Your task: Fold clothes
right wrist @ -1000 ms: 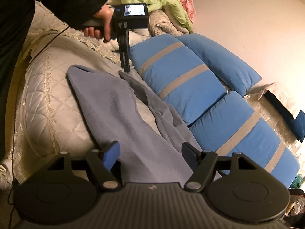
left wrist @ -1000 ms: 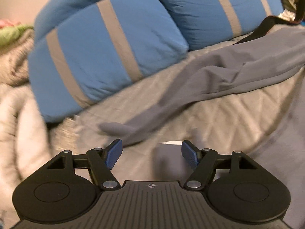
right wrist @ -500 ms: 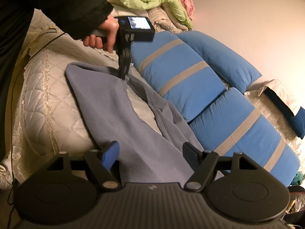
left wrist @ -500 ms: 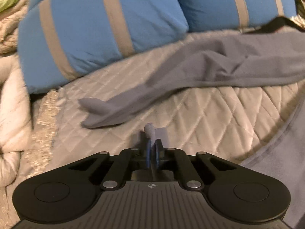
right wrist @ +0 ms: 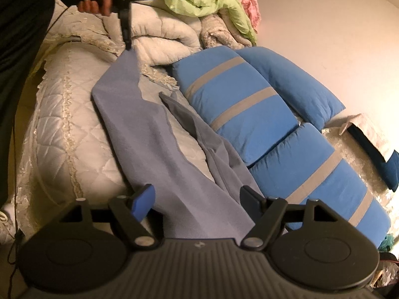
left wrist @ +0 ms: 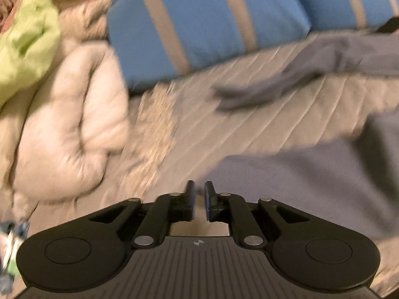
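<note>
Grey-blue trousers [right wrist: 139,129] lie lengthwise on the quilted bed [right wrist: 62,129], with the near leg flat and the far leg [right wrist: 199,134] rumpled against the pillows. In the left wrist view the near leg [left wrist: 311,186] lies to the lower right and the far leg's end [left wrist: 256,92] sits ahead. My left gripper [left wrist: 199,186] has its fingers a narrow gap apart, and bedding shows through the gap. In the right wrist view the left gripper [right wrist: 128,46] touches the near leg's end corner. My right gripper [right wrist: 196,190] hovers open over the trousers' wide end, holding nothing.
Blue pillows with grey stripes [right wrist: 239,114] line the far side of the bed along the wall. A white duvet [left wrist: 67,124] and a green blanket [right wrist: 204,0] are heaped beyond the leg ends. A hand [right wrist: 97,2] and a dark sleeve hold the left gripper.
The left gripper shut on the near leg's end corner, dragged it toward the duvet and straightened the leg. Its fingers now stand slightly apart. The right gripper stayed open and barely moved.
</note>
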Action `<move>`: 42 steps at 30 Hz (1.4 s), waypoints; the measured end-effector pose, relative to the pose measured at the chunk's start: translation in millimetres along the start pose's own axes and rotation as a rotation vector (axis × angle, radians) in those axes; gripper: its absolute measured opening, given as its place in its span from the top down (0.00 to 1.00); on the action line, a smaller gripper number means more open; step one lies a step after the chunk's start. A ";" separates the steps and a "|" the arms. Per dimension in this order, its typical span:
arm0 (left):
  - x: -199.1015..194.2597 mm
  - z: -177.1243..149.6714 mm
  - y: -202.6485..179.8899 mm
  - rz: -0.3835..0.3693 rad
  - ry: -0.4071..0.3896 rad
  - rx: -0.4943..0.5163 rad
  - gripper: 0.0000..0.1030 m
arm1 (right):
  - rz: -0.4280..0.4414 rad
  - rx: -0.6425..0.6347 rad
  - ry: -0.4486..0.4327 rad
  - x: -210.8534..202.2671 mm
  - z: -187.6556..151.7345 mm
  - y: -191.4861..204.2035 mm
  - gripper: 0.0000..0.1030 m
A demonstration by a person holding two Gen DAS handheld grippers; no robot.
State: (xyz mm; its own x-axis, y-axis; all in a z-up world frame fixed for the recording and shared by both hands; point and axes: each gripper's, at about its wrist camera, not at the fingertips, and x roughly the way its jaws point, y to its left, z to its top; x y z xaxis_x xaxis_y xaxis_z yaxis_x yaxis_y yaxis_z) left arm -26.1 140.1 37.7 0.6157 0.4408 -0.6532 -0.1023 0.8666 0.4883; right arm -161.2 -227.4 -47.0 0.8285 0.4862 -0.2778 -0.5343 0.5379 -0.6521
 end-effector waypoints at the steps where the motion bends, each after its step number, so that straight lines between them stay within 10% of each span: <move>1: 3.5 -4.7 4.1 0.013 0.021 -0.006 0.71 | 0.002 -0.003 0.000 0.3 0.3 1.1 0.17; 23: 105.8 29.6 46.3 -0.419 0.098 -0.471 0.54 | 0.010 -0.010 0.035 8.4 -1.4 7.0 0.15; 26: 111.3 33.1 37.5 -0.407 0.127 -0.411 0.55 | 0.015 -0.013 0.036 9.3 -1.6 7.5 0.14; 28: 108.5 33.0 35.5 -0.386 0.111 -0.392 0.88 | 0.017 -0.014 0.037 9.7 -1.9 7.8 0.14; 30: 103.5 32.3 37.8 -0.361 0.088 -0.394 0.94 | 0.017 -0.014 0.036 9.3 -2.0 7.6 0.14; 42: 90.3 27.8 63.8 -0.127 0.047 -0.427 0.98 | 0.015 -0.015 0.032 9.4 -2.9 8.0 0.14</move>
State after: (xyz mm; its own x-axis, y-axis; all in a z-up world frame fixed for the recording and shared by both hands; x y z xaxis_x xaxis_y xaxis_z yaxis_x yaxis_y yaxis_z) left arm 44.7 228.8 25.9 0.6086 0.3266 -0.7231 -0.3483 0.9288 0.1264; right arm -157.3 -220.5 -56.8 0.8255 0.4718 -0.3097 -0.5443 0.5201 -0.6583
